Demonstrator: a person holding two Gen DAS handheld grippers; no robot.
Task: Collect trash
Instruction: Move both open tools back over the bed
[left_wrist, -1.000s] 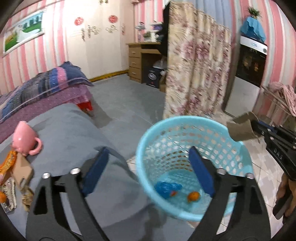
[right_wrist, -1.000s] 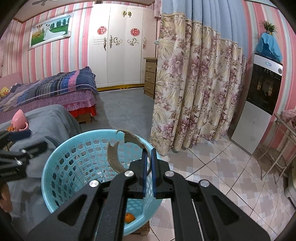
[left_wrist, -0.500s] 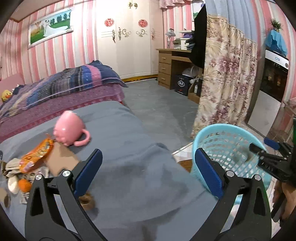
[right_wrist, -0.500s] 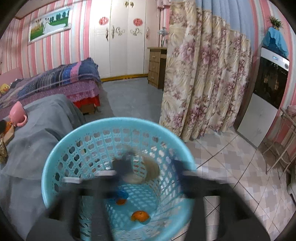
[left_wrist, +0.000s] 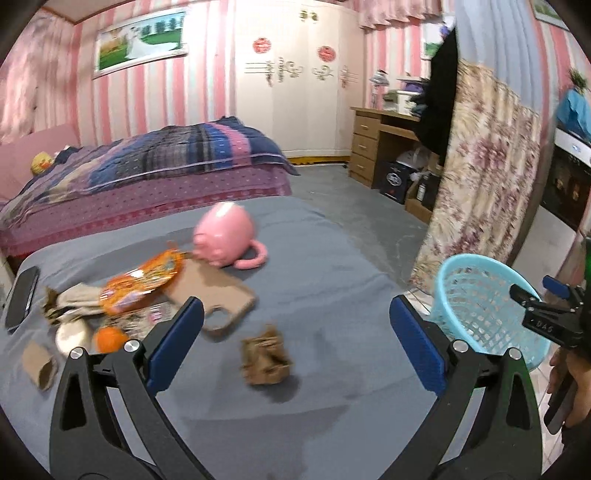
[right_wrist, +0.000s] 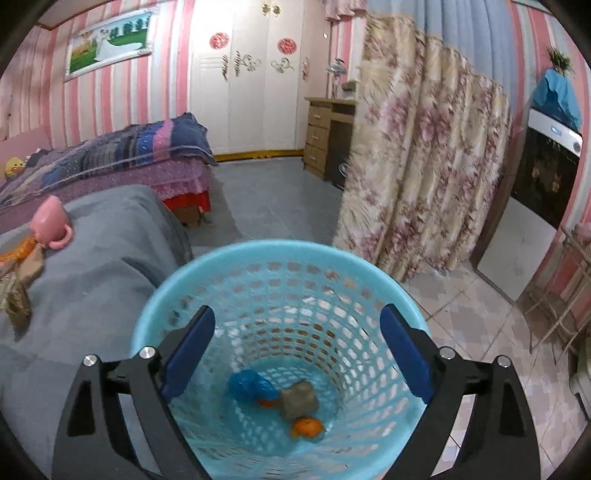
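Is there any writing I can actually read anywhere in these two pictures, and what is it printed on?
"DAS" or "DA6", last character unclear: white letters on the right claw, seen from the left one.
Orange snack wrapper: print too blurred to read.
White oven panel: small blue logo, unreadable.
Red wardrobe stickers: unreadable.

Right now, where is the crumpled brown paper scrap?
In the left wrist view the crumpled brown paper scrap lies on the grey sheet, low centre, ahead of the open left gripper and just right of the tan phone case.
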